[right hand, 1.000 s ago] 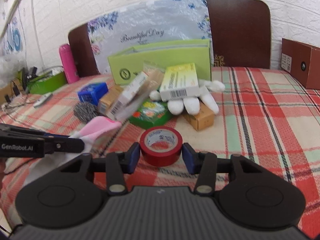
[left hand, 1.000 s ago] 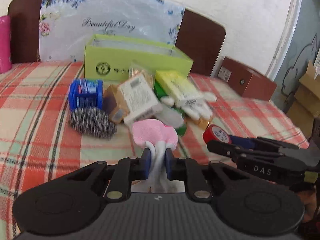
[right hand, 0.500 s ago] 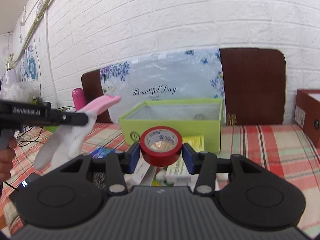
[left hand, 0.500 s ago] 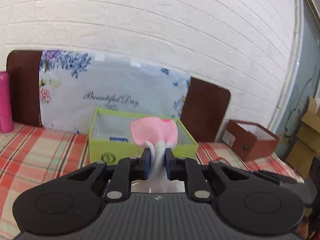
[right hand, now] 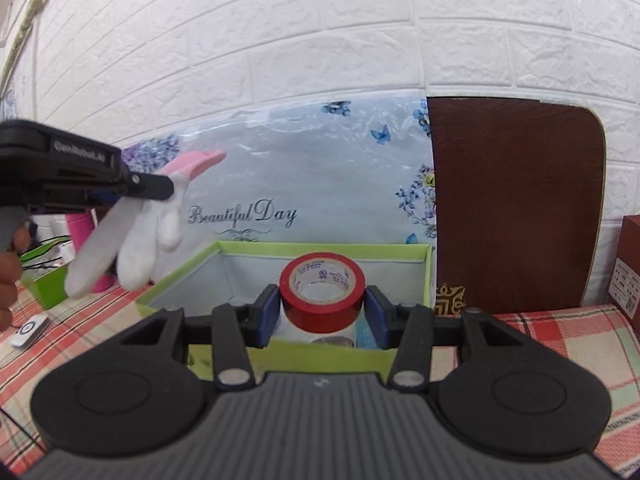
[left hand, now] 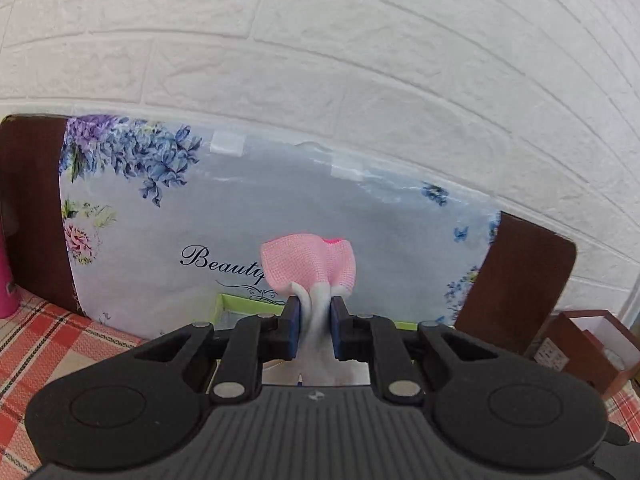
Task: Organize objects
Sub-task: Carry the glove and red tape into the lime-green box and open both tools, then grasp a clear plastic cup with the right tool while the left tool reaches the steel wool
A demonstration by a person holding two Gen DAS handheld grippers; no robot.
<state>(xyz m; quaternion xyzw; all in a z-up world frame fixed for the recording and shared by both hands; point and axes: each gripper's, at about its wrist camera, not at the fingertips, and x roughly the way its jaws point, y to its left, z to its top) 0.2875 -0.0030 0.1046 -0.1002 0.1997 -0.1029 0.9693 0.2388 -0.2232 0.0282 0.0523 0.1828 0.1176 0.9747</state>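
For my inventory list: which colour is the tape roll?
Red, with a white inner core; the tape roll shows best in the right wrist view.

Surface: I see a table under a plaid cloth, red, cream and pale green checks with dark lines; the same cloth shows at the lower left of my left wrist view.

Resting on it, as far as I can make out:
- open lime-green box, centre, its far side towards the wall;
- brown carton, at the right edge, also seen open-topped from the left wrist;
- pink bottle, far left, partly hidden;
- small green bin, left;
- small white device with a blue ring, lower left, with a dark cable nearby.
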